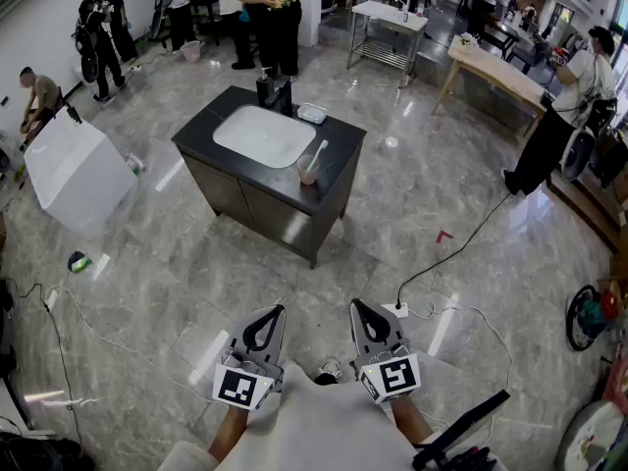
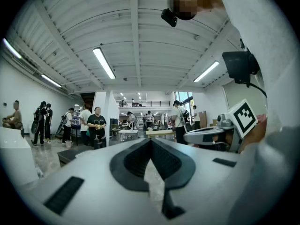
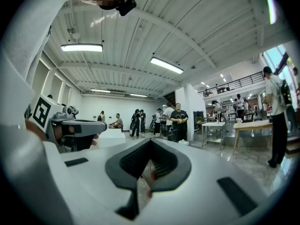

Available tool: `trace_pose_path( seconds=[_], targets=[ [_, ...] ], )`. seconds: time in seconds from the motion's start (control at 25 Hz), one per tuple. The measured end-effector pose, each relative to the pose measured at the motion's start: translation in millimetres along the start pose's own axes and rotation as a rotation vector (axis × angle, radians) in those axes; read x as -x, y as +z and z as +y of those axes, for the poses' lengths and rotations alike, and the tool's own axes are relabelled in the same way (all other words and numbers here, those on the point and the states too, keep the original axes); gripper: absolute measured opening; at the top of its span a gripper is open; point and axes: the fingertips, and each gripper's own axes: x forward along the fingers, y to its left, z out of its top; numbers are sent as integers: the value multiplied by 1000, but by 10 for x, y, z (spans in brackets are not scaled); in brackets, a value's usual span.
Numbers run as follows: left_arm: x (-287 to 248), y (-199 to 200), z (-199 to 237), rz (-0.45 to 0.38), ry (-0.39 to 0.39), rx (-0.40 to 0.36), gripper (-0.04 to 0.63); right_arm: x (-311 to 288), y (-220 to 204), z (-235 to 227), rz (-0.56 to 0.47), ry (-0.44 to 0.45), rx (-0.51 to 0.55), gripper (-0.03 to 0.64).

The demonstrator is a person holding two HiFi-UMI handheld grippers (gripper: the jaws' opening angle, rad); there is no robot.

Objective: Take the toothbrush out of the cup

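Both grippers sit low in the head view, side by side, held level and aimed at the cabinet (image 1: 257, 196) ahead. The left gripper (image 1: 278, 310) has its jaws pressed together with nothing between them. The right gripper (image 1: 357, 306) is the same, closed tight and empty.

Well apart from both, the cup (image 1: 308, 172) stands on the dark counter (image 1: 210, 126), just right of the white basin (image 1: 263, 135). The toothbrush (image 1: 318, 154) stands in it. Its long axis leans up and to the right in the head view, upper end clear of the rim.

The cabinet stands alone on a glossy grey marble floor (image 1: 422, 199). A white cable (image 1: 108, 337) trails across it. People (image 1: 270, 8) stand beyond, and a wooden table (image 1: 496, 72) is off to the right.
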Motion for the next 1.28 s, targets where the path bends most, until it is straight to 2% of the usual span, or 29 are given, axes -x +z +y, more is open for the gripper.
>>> trace_pose_path(
  seconds=[0.32, 0.96, 1.28],
  targets=[
    [-155, 12, 89, -39, 4, -12, -5, -224, -17, 18, -3, 10, -3, 3],
    [-245, -10, 53, -47, -20, -14, -5, -285, -50, 124, 16, 28, 24, 3],
    [-231, 27, 94, -45, -23, -6, -5, -334, -3, 193, 2, 22, 3, 5]
  ],
)
